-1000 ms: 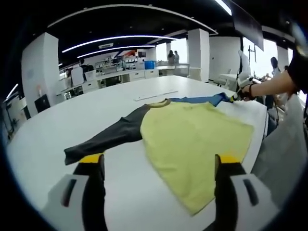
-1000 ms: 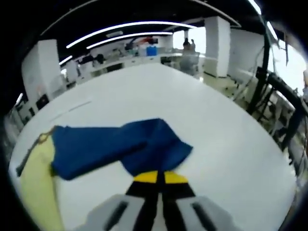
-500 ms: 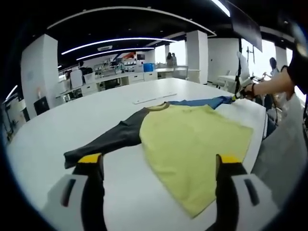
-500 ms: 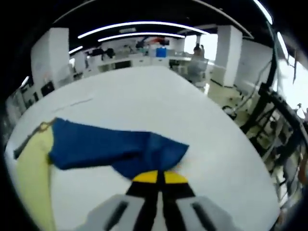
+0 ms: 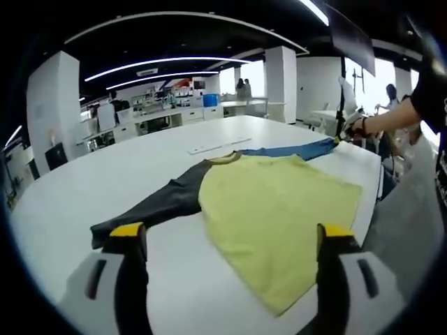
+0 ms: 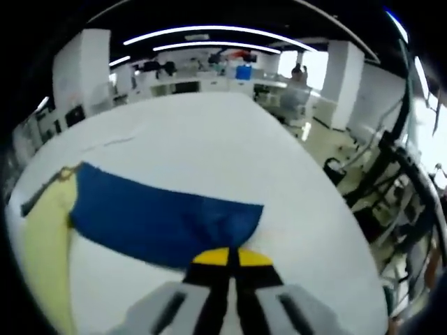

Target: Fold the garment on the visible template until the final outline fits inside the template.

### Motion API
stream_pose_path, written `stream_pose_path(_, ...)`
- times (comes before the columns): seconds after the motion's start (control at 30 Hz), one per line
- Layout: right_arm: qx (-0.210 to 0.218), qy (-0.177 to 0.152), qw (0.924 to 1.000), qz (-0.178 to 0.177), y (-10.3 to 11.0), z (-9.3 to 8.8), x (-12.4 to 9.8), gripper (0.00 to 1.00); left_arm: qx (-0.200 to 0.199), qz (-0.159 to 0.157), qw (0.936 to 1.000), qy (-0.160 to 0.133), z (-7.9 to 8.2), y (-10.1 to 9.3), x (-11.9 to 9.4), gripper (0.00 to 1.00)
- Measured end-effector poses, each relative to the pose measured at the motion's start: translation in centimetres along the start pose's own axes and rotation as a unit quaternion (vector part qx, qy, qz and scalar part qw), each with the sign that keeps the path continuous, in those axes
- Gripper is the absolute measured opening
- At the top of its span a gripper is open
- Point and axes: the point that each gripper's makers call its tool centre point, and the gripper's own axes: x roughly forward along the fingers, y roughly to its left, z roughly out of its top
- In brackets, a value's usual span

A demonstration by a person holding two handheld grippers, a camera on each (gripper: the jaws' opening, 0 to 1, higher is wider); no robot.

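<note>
We see the garment point(image 5: 279, 213) spread flat on the white table point(image 5: 105, 181), its yellow body lying ahead of our left hand-held gripper point(image 5: 230, 241), whose jaws stand wide apart and hold nothing. The hem side reaches down between those jaws, near the right-hand one. The grey sleeve point(image 5: 157, 206) stretches out toward the left-hand jaw, its cuff just beside the yellow tip. The blue sleeve point(image 6: 157, 220) runs away to the far side, where our right hand-held gripper point(image 6: 228, 257) has its jaws closed together on the cuff end, pulling it out straight near the table's edge. In the right gripper view the yellow body is cut off at the left. We cannot make out any template outline on the table
</note>
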Motion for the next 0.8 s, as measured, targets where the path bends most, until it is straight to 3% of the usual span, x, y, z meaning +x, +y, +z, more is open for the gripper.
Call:
stream_pose_path(0.13,-0.002,0.005,0.9999,0.012,0.3,0.0,0.2,0.0,0.001,-0.003,1.0,0.002,-0.1,0.0,0.0,0.99)
stream_pose_path(0.5,0.054,-0.01,0.9979,0.033,0.7,1.1,0.1,0.0,-0.001,-0.011,0.9999,0.003,0.0,-0.5,-0.1,0.99)
stream_pose_path(0.8,0.06,-0.029,0.9964,0.053,2.3,3.5,-0.5,0.0,-0.002,-0.017,0.9998,0.003,0.3,-0.9,-0.1,0.99)
